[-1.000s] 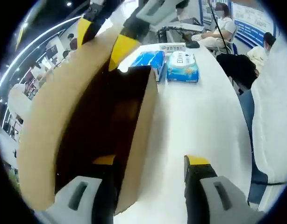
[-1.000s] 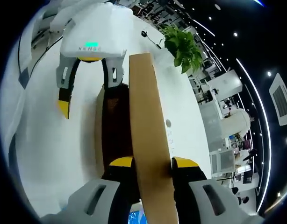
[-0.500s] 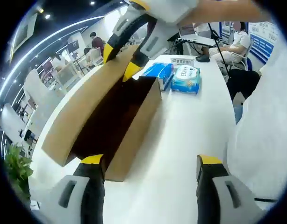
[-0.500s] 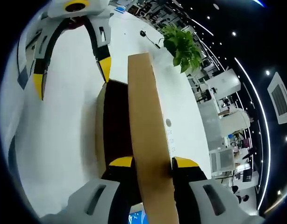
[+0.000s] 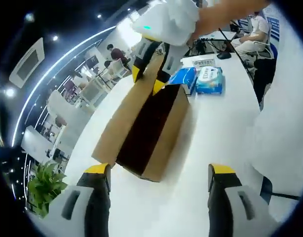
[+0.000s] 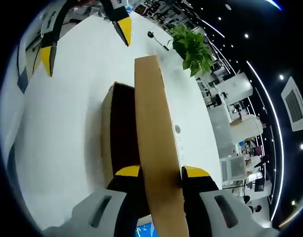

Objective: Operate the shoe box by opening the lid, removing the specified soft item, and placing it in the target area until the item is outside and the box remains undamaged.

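Box: my shoe box (image 5: 156, 133) sits on the white table (image 5: 210, 128), brown cardboard, its dark inside exposed; in the left gripper view it lies ahead of my left tongs, nearer the left jaw than the right.
Lid: the lid (image 6: 154, 143) stands raised on edge along one long side of the box; in the right gripper view it runs straight up from between my right jaws and away from them.
Right tongs: my right gripper (image 6: 159, 173) is clamped on the near end of the lid, one yellow tip on each face of the cardboard. In the left gripper view I see it at the far end of the box, pinching the lid from above.
Left tongs: my left gripper (image 5: 160, 170) hangs spread wide, nothing between the jaws, clear of the near end of the box. From the right gripper view it shows beyond the far end of the box, jaws apart over bare table.
Soft item: I cannot make it out; the box interior reads as dark shadow from both tongs.
Packets: two blue packs (image 5: 201, 79) lie side by side on the table past the far end of the box, beyond my right tongs as seen from the left ones.
Plant: a green potted plant (image 6: 193, 49) stands off the far right of the lid, past the table.
People: seated people (image 5: 250, 37) are at the far end of the table.
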A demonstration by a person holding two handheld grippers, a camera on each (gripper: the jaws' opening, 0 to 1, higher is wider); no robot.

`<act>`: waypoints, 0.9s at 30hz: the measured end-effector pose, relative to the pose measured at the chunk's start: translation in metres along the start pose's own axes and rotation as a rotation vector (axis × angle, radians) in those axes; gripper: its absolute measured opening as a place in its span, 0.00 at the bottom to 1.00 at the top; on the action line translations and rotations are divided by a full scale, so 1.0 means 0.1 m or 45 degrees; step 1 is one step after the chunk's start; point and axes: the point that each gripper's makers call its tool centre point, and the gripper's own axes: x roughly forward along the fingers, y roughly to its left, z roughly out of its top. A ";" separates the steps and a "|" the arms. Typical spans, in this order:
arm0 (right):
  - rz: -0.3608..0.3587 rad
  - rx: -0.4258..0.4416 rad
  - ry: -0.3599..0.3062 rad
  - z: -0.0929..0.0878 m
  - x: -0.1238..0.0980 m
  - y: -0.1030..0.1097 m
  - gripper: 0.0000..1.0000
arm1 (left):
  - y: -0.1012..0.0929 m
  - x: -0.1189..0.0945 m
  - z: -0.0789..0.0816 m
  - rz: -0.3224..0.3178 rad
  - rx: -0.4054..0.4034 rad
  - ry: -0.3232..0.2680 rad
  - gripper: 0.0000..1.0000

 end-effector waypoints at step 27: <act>-0.006 0.019 -0.010 0.02 -0.01 0.01 0.30 | 0.74 0.55 0.13 0.059 0.286 -0.013 0.61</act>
